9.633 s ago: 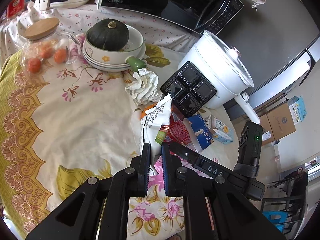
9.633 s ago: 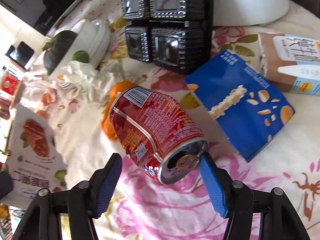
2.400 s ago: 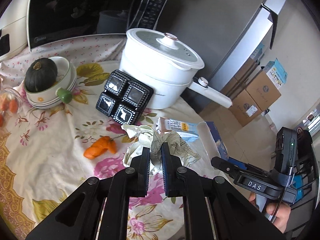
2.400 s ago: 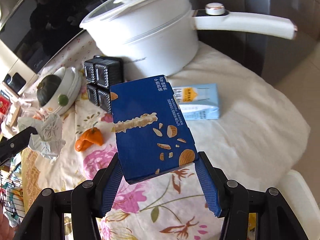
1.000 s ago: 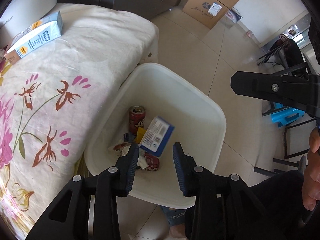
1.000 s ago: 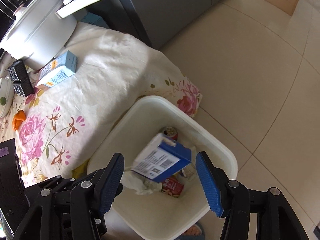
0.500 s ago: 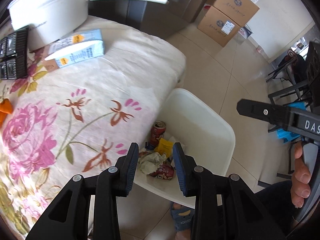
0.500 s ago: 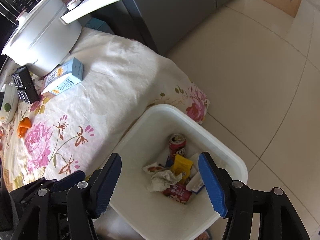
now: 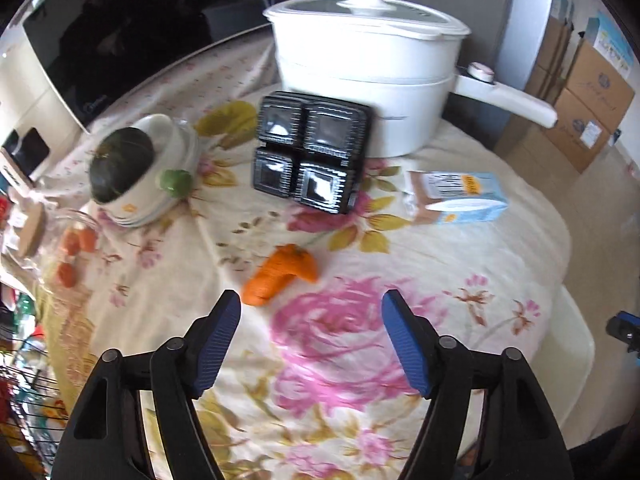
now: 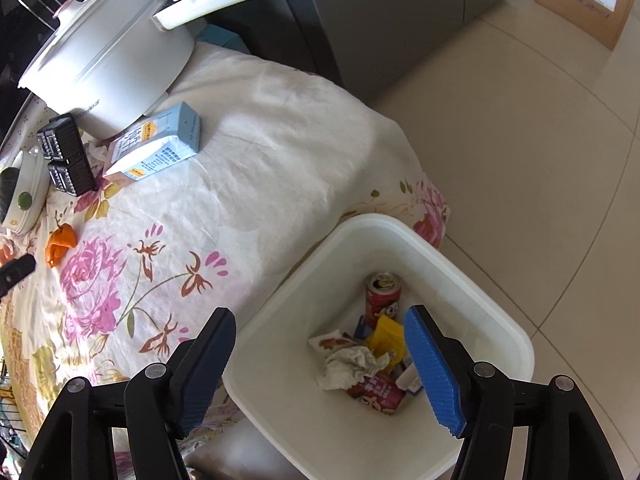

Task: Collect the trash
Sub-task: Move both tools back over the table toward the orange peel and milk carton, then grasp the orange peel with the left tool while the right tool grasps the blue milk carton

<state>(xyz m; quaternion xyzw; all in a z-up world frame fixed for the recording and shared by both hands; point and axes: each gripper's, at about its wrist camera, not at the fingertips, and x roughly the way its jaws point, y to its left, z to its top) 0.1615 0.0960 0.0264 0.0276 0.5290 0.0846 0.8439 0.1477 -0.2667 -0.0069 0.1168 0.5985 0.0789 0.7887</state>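
My left gripper (image 9: pixel 311 312) is open and empty above the flowered tablecloth (image 9: pixel 340 344), facing an orange peel (image 9: pixel 282 274), a light blue carton (image 9: pixel 456 197) and a black four-cell tray (image 9: pixel 310 156). My right gripper (image 10: pixel 320 344) is open and empty above the white trash bin (image 10: pixel 460 276) on the floor beside the table. In the bin lie a red can (image 10: pixel 382 294), crumpled paper (image 10: pixel 352 366) and wrappers. The carton (image 10: pixel 156 148) and the peel (image 10: pixel 60 242) also show in the right wrist view.
A white electric pot (image 9: pixel 364 64) with a long handle stands behind the tray. A bowl with a dark squash (image 9: pixel 124 160) sits at the left, a microwave (image 9: pixel 120 40) behind it. Cardboard boxes (image 9: pixel 592 92) stand on the tiled floor at the right.
My left gripper has swung from the bin back over the table and opened wider. The blue box dropped from my right gripper into the bin a second ago; the right gripper stays above the bin.
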